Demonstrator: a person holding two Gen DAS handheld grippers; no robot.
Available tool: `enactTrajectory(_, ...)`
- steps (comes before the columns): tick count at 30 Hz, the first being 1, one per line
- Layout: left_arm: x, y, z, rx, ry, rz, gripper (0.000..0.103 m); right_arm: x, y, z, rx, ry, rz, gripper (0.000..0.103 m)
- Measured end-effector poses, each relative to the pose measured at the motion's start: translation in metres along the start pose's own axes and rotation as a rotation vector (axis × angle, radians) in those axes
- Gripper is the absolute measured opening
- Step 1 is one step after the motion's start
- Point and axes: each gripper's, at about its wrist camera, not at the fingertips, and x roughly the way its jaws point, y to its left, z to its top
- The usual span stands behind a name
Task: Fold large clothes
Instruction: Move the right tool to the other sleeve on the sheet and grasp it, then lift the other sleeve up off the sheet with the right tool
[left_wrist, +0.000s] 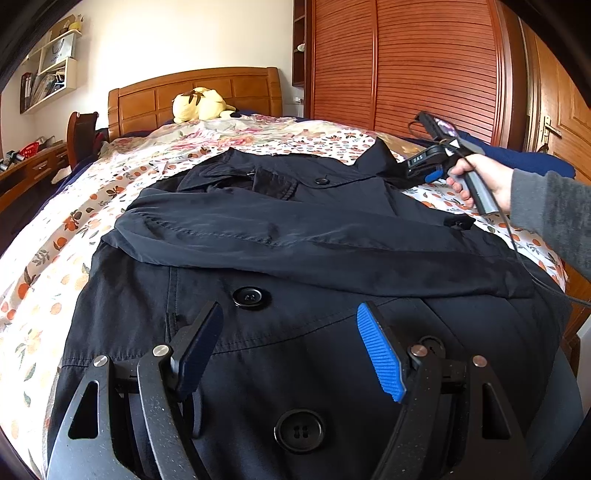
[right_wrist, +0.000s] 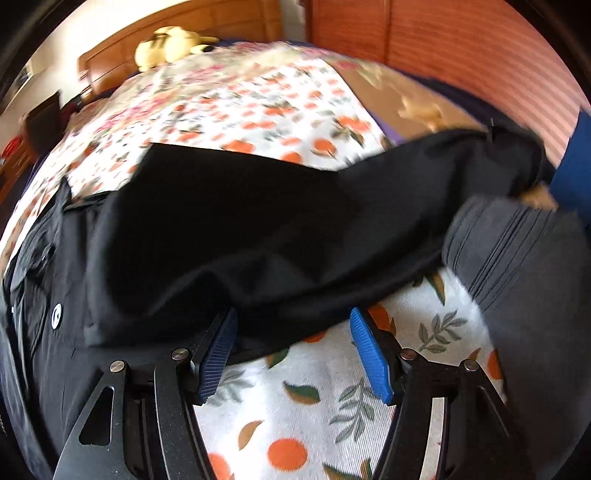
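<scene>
A large black buttoned coat (left_wrist: 295, 240) lies spread on the bed, one sleeve folded across its chest. My left gripper (left_wrist: 290, 325) is open and empty, just above the coat's lower front near two big buttons. My right gripper (right_wrist: 293, 328) is open, its fingers at the edge of the coat's raised right shoulder and sleeve (right_wrist: 258, 229), with fabric reaching into the gap between the pads. In the left wrist view the right gripper (left_wrist: 424, 166) shows at the coat's far right shoulder, held by a hand.
The bed carries a floral and orange-print sheet (left_wrist: 74, 221) (right_wrist: 314, 406). A yellow plush toy (left_wrist: 199, 105) sits by the wooden headboard. A wooden wardrobe (left_wrist: 406, 62) stands right of the bed. A grey sleeve (right_wrist: 517, 258) is at the right.
</scene>
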Motion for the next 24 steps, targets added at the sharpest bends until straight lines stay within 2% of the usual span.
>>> enactTrajectory(6, 0.001, 0.0, 0.0, -0.004, 0.006, -0.008, 0.076, 0.016, 0.003, 0.005, 0.022, 0.0, 0.036, 0.067)
enactTrajectory(7, 0.001, 0.0, 0.0, -0.004, 0.006, -0.008, 0.076, 0.018, 0.004, 0.006, 0.017, -0.003, 0.041, 0.061)
enactTrajectory(8, 0.001, 0.0, 0.0, -0.004, 0.006, -0.008, 0.076, 0.02, 0.005, 0.009, 0.008, -0.006, 0.055, 0.047)
enactTrajectory(9, 0.001, 0.0, 0.0, -0.004, 0.007, -0.007, 0.076, 0.021, 0.006, 0.011, -0.002, -0.012, 0.07, 0.039)
enactTrajectory(10, 0.001, 0.0, 0.0, -0.004, 0.006, -0.007, 0.076, 0.022, 0.006, 0.015, -0.011, -0.021, 0.077, 0.02)
enactTrajectory(11, 0.001, 0.0, 0.0, -0.004, 0.007, -0.006, 0.076, 0.019, 0.008, 0.016, -0.024, -0.045, 0.088, 0.007)
enactTrajectory(15, 0.0, -0.001, -0.001, 0.0, 0.006, -0.002, 0.076, -0.031, 0.024, 0.029, -0.085, -0.218, 0.152, 0.004)
enactTrajectory(18, 0.001, -0.001, -0.001, 0.0, 0.007, -0.002, 0.076, -0.072, 0.051, 0.026, -0.177, -0.293, 0.224, 0.004)
enactTrajectory(21, 0.001, 0.0, -0.001, -0.002, 0.007, -0.002, 0.076, -0.104, 0.08, 0.008, -0.285, -0.316, 0.27, 0.004)
enactTrajectory(24, 0.0, 0.0, -0.001, -0.001, 0.007, -0.001, 0.076, -0.124, 0.117, -0.022, -0.425, -0.293, 0.321, 0.004)
